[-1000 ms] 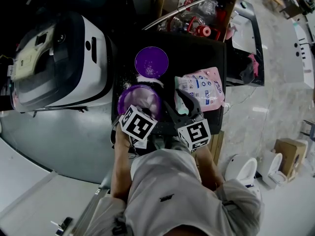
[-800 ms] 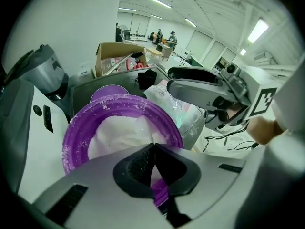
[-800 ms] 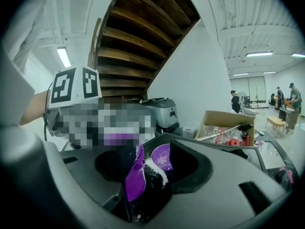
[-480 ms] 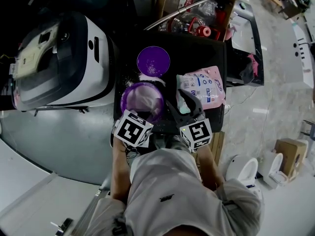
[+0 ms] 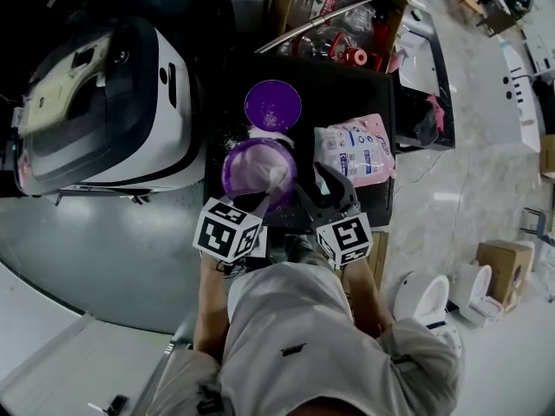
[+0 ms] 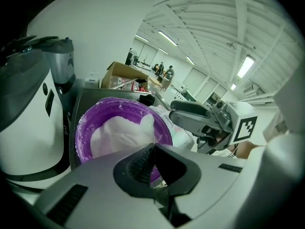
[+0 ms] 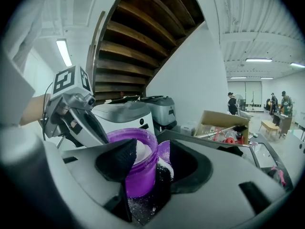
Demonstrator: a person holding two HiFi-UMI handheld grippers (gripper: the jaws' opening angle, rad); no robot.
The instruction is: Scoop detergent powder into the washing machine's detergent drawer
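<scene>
A purple tub (image 5: 251,167) of white detergent powder (image 6: 119,135) stands on the black table (image 5: 347,94). Its purple lid (image 5: 272,105) lies just behind it. My left gripper (image 5: 265,199) (image 6: 153,148) is shut on the handle of a white scoop (image 5: 277,178) whose bowl (image 6: 145,123) rests in the powder. To the right of the tub my right gripper (image 5: 319,182) (image 7: 152,159) stands open and holds nothing; in its own view the tub (image 7: 138,168) shows between its jaws. The white and black washing machine (image 5: 104,102) is at the left. Its detergent drawer is not visible.
A pink detergent bag (image 5: 354,150) lies right of the tub, close to my right gripper. A cardboard box (image 5: 342,16) of bottles stands at the table's far edge. Spilled powder dots the table near the lid. White toilets (image 5: 425,300) sit on the floor at lower right.
My left gripper has drawn back toward me, uncovering the tub, and the scoop's bowl now shows in the powder. The right gripper has hardly moved.
</scene>
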